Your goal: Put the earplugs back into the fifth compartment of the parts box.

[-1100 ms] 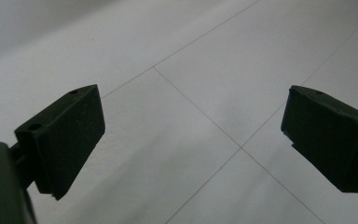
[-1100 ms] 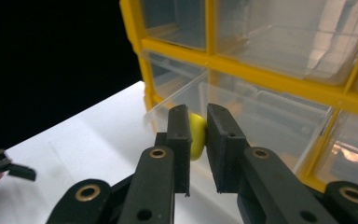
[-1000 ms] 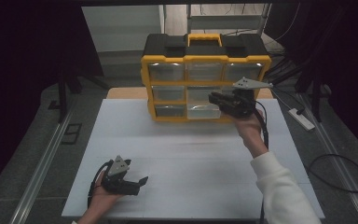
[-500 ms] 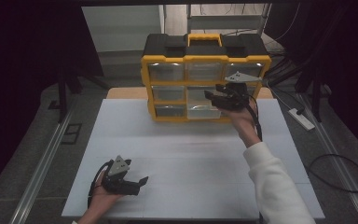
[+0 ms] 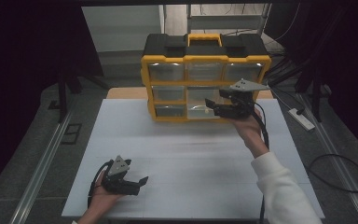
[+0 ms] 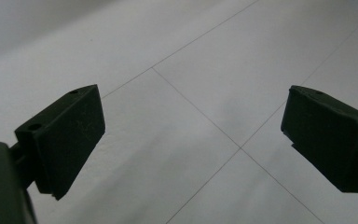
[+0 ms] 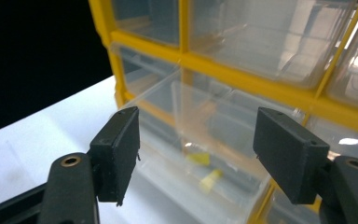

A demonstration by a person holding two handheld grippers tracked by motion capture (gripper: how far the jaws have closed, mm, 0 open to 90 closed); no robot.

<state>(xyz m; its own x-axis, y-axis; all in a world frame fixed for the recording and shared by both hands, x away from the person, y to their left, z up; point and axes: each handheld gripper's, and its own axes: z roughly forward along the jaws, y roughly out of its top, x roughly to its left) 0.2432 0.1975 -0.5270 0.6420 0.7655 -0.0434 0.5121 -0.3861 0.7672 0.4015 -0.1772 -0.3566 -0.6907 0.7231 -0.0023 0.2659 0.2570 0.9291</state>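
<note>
A yellow and black organizer [image 5: 205,70] with clear drawers stands at the back of the white table [image 5: 191,154]. Its lower right drawer [image 5: 198,111] is pulled out a little, and small yellow pieces [image 7: 209,177] lie inside it. My right gripper [image 5: 210,105] is at that drawer's front. Its jaws have just been opening and now stand apart [image 7: 198,154], with the pads pressing on nothing. At the front left my left gripper [image 5: 142,182] rests on the table, open [image 6: 191,140], with bare tabletop between its jaws.
A white power strip [image 5: 300,116] and a looped cable [image 5: 340,172] lie on the floor to the right of the table. A metal rail [image 5: 42,168] runs along the floor on the left. Dark curtains close off both sides.
The right gripper's jaws have opened at the drawer's front, and the hand has shifted only slightly. The left gripper has stayed where it was.
</note>
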